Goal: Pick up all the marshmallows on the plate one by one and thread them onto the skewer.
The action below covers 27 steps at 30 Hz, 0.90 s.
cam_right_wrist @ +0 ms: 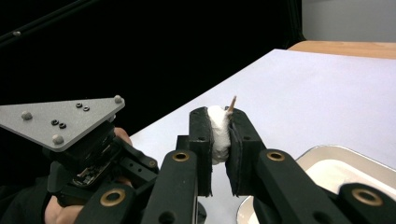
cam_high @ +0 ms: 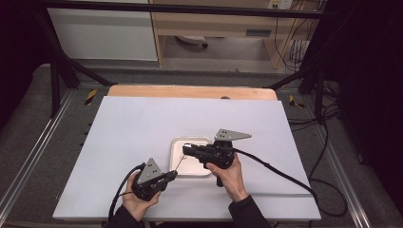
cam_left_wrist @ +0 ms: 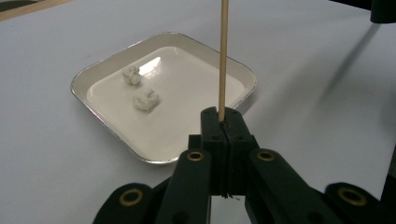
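We read this as skewering: L gripper (cam_left_wrist: pixel 222 122) is clamped tight on the butt of a thin wooden skewer (cam_left_wrist: pixel 223 56), jaws fully together w/ only the stick between them, so the stick stays rigid and aimed up and across toward the other hand. R gripper (cam_right_wrist: pixel 219 133) pinches a white soft lump, prob. a marshmallow (cam_right_wrist: pixel 218 133), jaws narrow and pressing it from both sides. That keeps the piece from slipping while the point goes through.

In the right gripper view the skewer tip (cam_right_wrist: pixel 231 104) pokes out just above the marshmallow, btw the pads, so we judge the piece is already pierced or nearly through.

High view: both hands sit at the near edge of the white table (cam_high: pixel 142 123); R gripper (cam_high: pixel 187 150) hangs over the small square tray (cam_high: pixel 177 142), L gripper (cam_high: pixel 172 175) just off its near-left corner. Two more white pieces (cam_left_wrist: pixel 140 88) lie in the tray, well apart from either gripper, prob. next in line.
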Tool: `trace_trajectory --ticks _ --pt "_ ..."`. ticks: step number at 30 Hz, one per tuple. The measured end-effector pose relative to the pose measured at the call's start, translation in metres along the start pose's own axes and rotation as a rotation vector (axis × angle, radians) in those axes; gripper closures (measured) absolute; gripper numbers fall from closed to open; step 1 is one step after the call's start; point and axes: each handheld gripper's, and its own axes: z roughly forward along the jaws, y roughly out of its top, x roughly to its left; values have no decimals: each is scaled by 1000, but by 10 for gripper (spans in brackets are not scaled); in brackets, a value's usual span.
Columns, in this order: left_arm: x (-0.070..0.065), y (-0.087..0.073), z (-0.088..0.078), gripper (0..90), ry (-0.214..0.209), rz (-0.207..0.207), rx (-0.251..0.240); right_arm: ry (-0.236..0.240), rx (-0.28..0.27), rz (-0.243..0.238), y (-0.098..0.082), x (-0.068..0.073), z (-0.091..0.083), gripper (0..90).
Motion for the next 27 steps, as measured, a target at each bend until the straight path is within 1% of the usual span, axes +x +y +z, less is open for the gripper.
trace_trajectory --ticks 4,5,6,7,8,10,11,14,15,16,17,18,19,20,21,24,25,26,27 --pt "0 -1 2 889 -7 -6 9 -9 16 -1 -5 0 3 821" --pt "0 0 1 889 -8 -6 5 -6 16 0 -6 0 4 820" --pt "0 1 1 889 -12 -10 -12 -2 23 4 -6 0 5 820" --pt "0 3 -1 889 -13 -10 -14 5 45 11 -8 -1 6 818" --pt "1 4 0 889 -2 2 1 10 64 12 -11 -1 9 816" --pt "3 2 0 889 -16 -19 -13 7 51 3 -13 0 10 817" --pt "3 2 0 889 -10 -15 -8 10 50 4 -13 0 11 816" --pt "3 1 2 889 -8 -24 1 6 53 12 -14 0 13 812" --pt "2 1 3 889 -9 -25 1 2 56 6 -15 0 13 811" --pt "2 1 2 888 -19 -28 -17 0 58 9 -16 0 13 809" --pt "2 3 1 888 -21 -34 -26 9 86 11 -18 0 15 806" --pt "1 5 0 888 -16 -29 -28 13 101 18 -22 0 18 803" --pt "1 6 0 888 -3 -20 -23 16 103 19 -25 0 20 802" --pt "2 4 1 888 -10 -34 -28 18 92 18 -28 1 21 802" --pt "3 4 1 888 -17 -39 -20 23 91 20 -28 0 22 802" --pt "3 2 4 888 -14 -39 0 13 107 22 -30 -1 24 799" --pt "3 2 5 888 -24 -47 -10 12 112 23 -31 0 24 799" --pt "3 4 5 888 -27 -49 -12 16 133 19 -33 0 25 797" --pt "2 5 5 887 -13 -38 -10 22 146 24 -35 0 27 795"
